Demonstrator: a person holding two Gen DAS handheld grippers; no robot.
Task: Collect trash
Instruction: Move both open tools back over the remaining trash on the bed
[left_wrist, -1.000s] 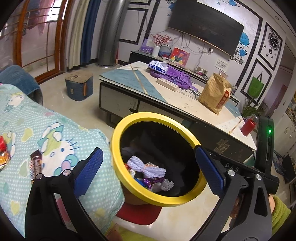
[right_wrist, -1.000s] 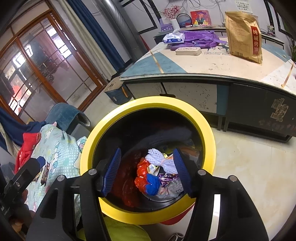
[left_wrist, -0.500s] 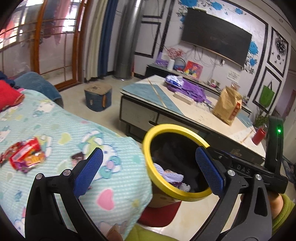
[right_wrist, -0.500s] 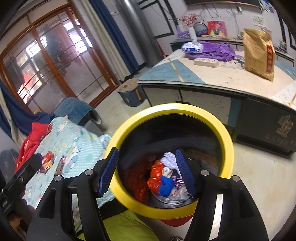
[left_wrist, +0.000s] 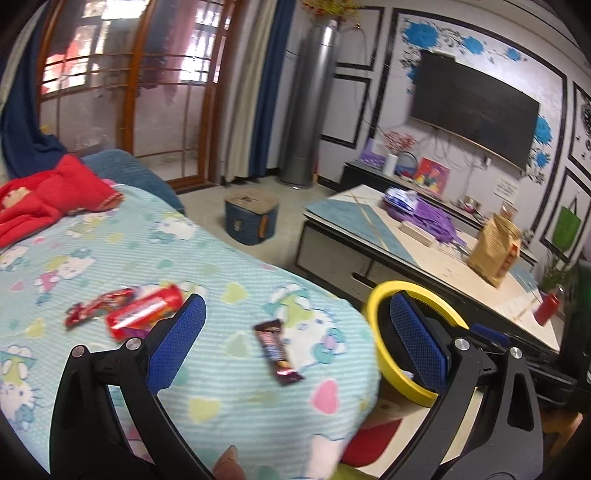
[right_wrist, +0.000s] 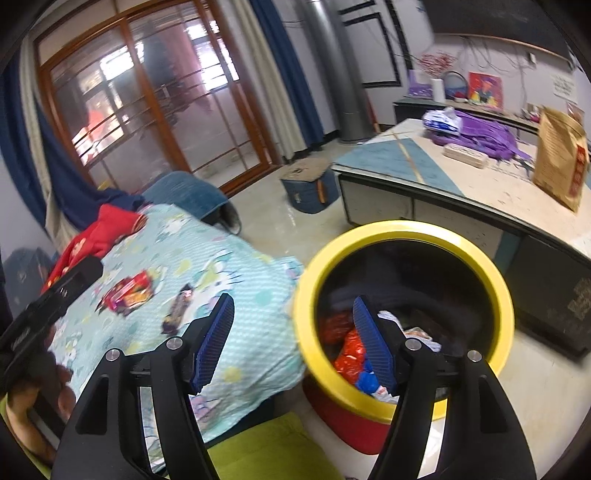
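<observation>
No legible text. Red label on the brown paper bag (right_wrist: 559, 157), standing on the counter (right_wrist: 461, 184), is too blurred to read.

We cannot read the blurred brown wrapper (left_wrist: 277, 349); the right tongs' arm hides part of the bin (right_wrist: 491, 277).

Both grippers share one build: the left gripper (left_wrist: 291, 339) and right gripper (right_wrist: 291, 343) have glossy black forked arms, silver screw heads and ribbed blue pads (right_wrist: 216, 341). At eight o'clock, a blurred hand (right_wrist: 35, 391), possibly bare.
</observation>
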